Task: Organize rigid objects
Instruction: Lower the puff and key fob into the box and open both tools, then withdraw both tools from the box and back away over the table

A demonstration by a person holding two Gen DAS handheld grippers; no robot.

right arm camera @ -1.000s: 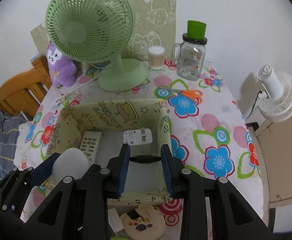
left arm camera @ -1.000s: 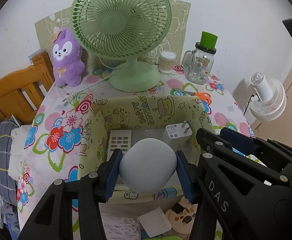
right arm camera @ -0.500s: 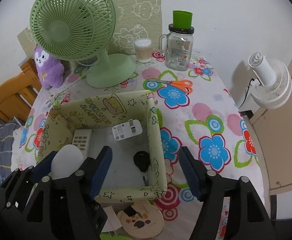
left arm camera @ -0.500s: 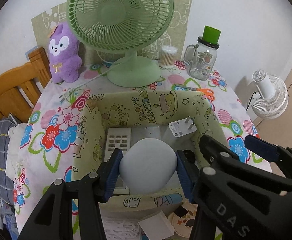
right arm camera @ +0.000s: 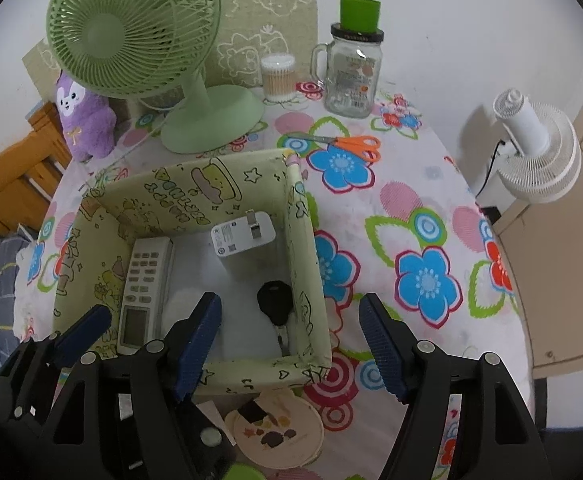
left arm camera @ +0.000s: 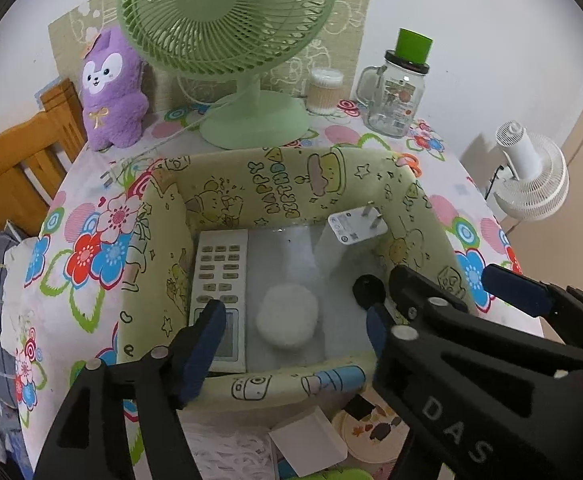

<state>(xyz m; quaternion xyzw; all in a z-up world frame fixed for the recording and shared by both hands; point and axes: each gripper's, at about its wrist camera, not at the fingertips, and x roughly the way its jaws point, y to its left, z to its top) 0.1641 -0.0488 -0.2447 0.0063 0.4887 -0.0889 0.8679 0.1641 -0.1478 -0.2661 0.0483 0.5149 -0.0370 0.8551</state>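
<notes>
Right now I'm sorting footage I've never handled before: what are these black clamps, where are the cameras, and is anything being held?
They are two hand-held grippers, each carrying a fisheye camera looking along its jaws. One picture is from the left gripper, the other from the right gripper. Both hover open over a yellow-green fabric box on a flowered tablecloth. Nothing is held. In the box lie a remote control, a white round object, a white charger and a black key.
</notes>
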